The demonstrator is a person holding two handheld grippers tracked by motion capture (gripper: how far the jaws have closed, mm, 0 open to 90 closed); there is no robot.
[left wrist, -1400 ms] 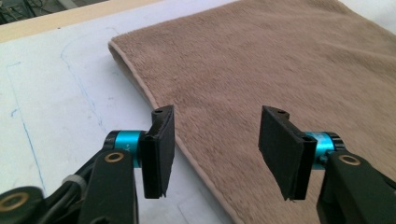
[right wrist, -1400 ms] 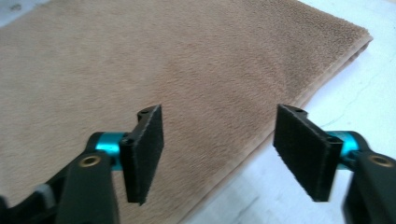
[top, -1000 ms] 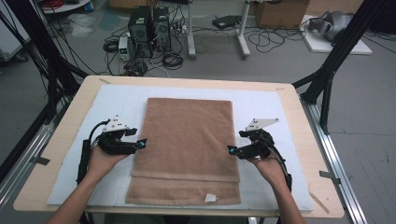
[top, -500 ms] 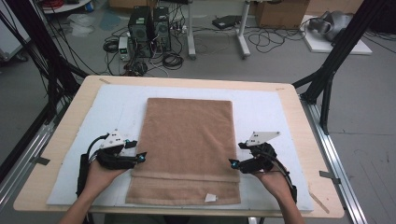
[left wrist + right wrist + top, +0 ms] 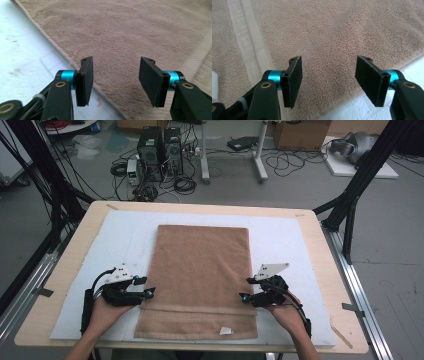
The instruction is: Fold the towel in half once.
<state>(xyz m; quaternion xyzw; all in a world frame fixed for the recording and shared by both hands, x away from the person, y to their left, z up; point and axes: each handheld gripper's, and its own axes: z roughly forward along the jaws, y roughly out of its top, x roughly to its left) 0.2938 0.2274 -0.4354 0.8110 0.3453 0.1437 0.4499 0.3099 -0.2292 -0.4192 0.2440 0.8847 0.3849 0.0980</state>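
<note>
A brown towel lies flat on the white mat, its near end bearing a woven band and a small white label. My left gripper sits at the towel's left edge, just above the band, jaws apart over the edge with nothing pinched. My right gripper sits at the towel's right edge at the same height, jaws apart above the pile. Both pairs of jaws have just been closing, and the black pads still stand clear of the cloth.
The mat lies on a wooden table with metal rails along both sides. Black frame legs stand at the far corners. Computers and cables are on the floor beyond the table.
Both grippers have moved toward the near end of the table along the towel's side edges and dropped lower; their tips now reach the edges.
</note>
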